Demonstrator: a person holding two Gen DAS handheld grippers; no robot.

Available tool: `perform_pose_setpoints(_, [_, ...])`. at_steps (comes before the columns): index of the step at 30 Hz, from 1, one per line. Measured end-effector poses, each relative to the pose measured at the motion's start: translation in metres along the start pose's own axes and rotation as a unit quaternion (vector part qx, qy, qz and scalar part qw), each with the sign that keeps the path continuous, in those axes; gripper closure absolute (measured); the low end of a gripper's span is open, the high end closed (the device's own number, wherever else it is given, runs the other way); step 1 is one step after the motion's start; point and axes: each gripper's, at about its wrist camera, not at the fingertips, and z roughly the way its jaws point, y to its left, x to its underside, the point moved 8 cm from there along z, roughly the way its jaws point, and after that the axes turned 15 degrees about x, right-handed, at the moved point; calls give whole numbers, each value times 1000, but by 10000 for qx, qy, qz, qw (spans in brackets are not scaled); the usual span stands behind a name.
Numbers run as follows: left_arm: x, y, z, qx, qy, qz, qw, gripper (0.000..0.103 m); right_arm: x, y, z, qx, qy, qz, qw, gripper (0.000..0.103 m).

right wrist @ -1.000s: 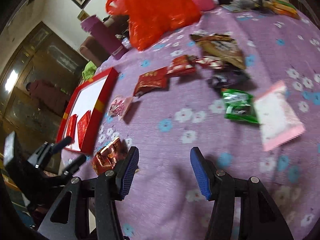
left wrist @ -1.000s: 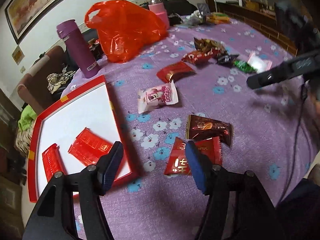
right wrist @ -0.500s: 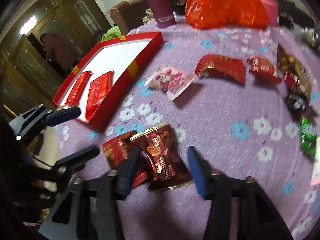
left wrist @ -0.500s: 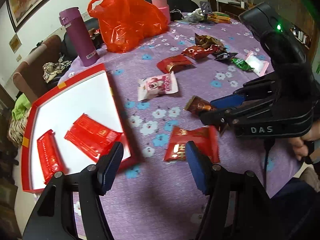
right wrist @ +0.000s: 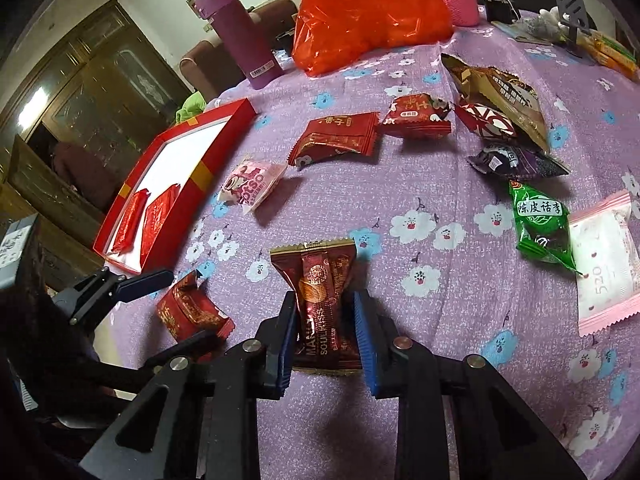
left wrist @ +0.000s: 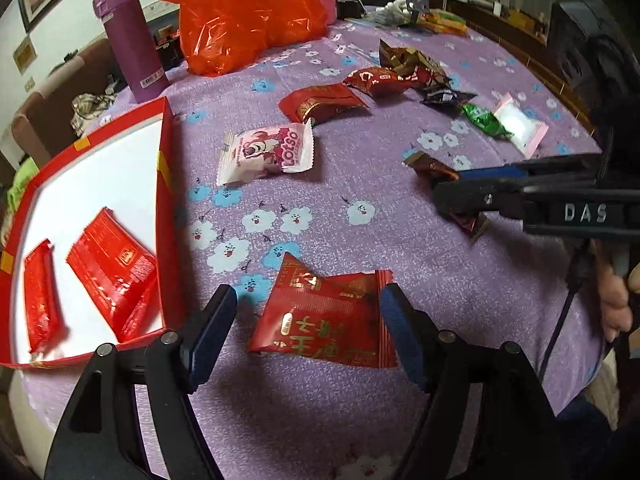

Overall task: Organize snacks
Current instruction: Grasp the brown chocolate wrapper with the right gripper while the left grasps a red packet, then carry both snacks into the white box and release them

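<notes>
A: Covering the whole table (left wrist: 360, 216) is a purple cloth with white and blue flowers. What is the biggest thing on it?

B: The red tray (left wrist: 164, 200) at the near left, white inside, with two red packets (left wrist: 108, 272) lying flat in it. Far behind it stands a purple bottle (left wrist: 132, 40), and to its right slumps an orange plastic bag (left wrist: 240, 16).

A: And the left gripper (left wrist: 304, 336)?

B: Its jaws are opening, one on each side of a red snack packet (left wrist: 324, 324) that lies flat on the cloth just right of the tray. The pads are not pressing on it.

A: The right gripper (right wrist: 324, 332)?

B: Clamped on a dark brown snack packet (right wrist: 320, 292), which is pinched at its waist, its far end fanned out above the cloth.

A: What about the loose snacks?

B: A pink and white packet (left wrist: 268, 152) lies in the middle, beyond it a red one (left wrist: 324, 102). At the far right a brown bag (right wrist: 500, 96), a dark purple packet (right wrist: 516, 160), a green one (right wrist: 540, 224) and a pale pink sachet (right wrist: 608, 260) sit close together.
</notes>
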Motion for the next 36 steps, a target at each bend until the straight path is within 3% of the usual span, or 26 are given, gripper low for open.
perform_pose_setpoints(2, [1, -2, 1, 166, -32, -10, 9999, 43, 1, 1, -1, 26, -27, -53, 10000, 76])
perform_pose_setpoints(4, [1, -8, 1, 192, -83, 79, 9997, 46, 2, 0, -2, -12, -38, -33, 10000, 76])
perform_pose_setpoints(6, [2, -14, -1, 210, -137, 210, 9995, 55, 3, 0, -2, -67, -36, 11, 10000, 76])
perform_pose_setpoints(15, [2, -19, -12, 403, -414, 93, 9983, 67, 3, -2, -3, -43, -66, 53, 10000, 76])
perform_pose_setpoints(16, [2, -20, -13, 401, -427, 102, 9982, 75, 3, -2, -3, -20, -67, 43, 10000, 76])
perform_pose_setpoints(17, [2, -20, -14, 420, -484, 114, 9979, 77, 3, -1, -3, 18, -70, 24, 10000, 76])
perform_pose_setpoints(24, [2, -32, -23, 675, -646, 224, 9954, 79, 8, 4, -7, 92, -117, -2, 9999, 74])
perform_pose_setpoints(27, [5, -49, -23, 883, -631, 498, 9928, 79, 10, 2, -8, 9, -113, 73, 9999, 74])
perform_pose_setpoints(33, [2, -51, -25, 1014, -805, 431, 9907, 81, 13, -4, -11, -155, -112, 239, 9995, 74])
perform_pose_setpoints(36, [1, -48, -27, 893, -853, 463, 9913, 82, 14, -5, -13, -224, -114, 311, 9992, 74])
